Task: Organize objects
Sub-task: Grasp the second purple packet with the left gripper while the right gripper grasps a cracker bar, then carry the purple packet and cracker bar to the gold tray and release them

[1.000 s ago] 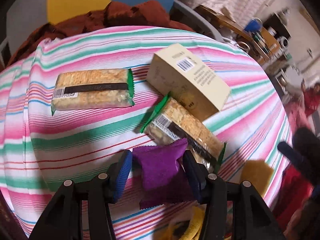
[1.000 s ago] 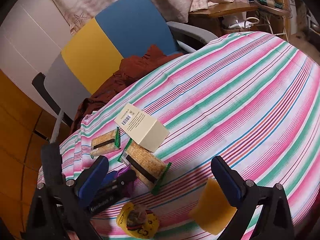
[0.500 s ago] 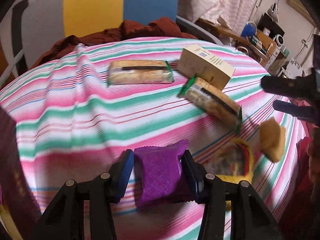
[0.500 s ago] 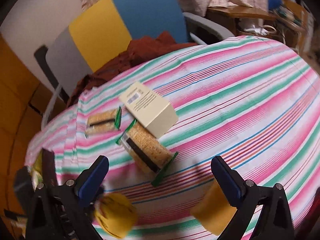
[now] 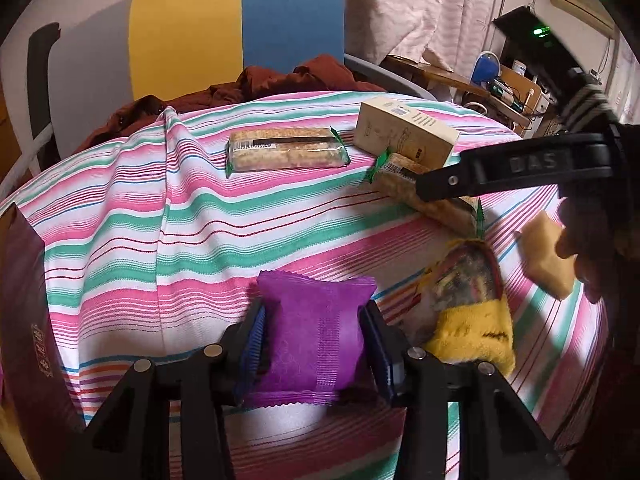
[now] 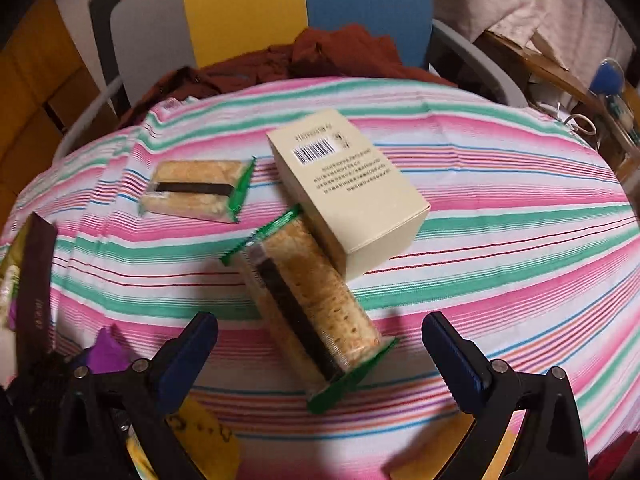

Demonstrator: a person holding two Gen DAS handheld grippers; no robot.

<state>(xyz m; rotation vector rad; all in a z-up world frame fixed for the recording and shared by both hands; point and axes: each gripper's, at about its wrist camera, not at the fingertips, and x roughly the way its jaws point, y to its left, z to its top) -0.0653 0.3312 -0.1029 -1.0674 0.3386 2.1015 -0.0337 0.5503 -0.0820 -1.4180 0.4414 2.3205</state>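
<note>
My left gripper (image 5: 318, 340) is shut on a purple snack packet (image 5: 314, 332), held just above the striped tablecloth (image 5: 160, 232). My right gripper (image 6: 320, 344) is open, its blue pads on either side of a green-ended cracker pack (image 6: 308, 300) that leans against a cream box (image 6: 348, 188). A second cracker pack (image 6: 196, 190) lies flat to the left. In the left wrist view the same flat pack (image 5: 284, 148), cream box (image 5: 404, 130) and leaning pack (image 5: 436, 200) sit further back, with the right gripper's black arm crossing the leaning pack.
A yellow snack bag (image 5: 468, 304) and a tan pouch (image 5: 548, 256) lie at the right of the cloth. A dark maroon box (image 5: 28, 320) stands at the left edge. A yellow-and-blue chair (image 5: 240, 32) with brown cloth (image 5: 280, 80) is behind the table.
My left gripper has pulled back toward the table's near edge with the purple packet. My right gripper has moved in over the leaning cracker pack, which now lies between its open fingers.
</note>
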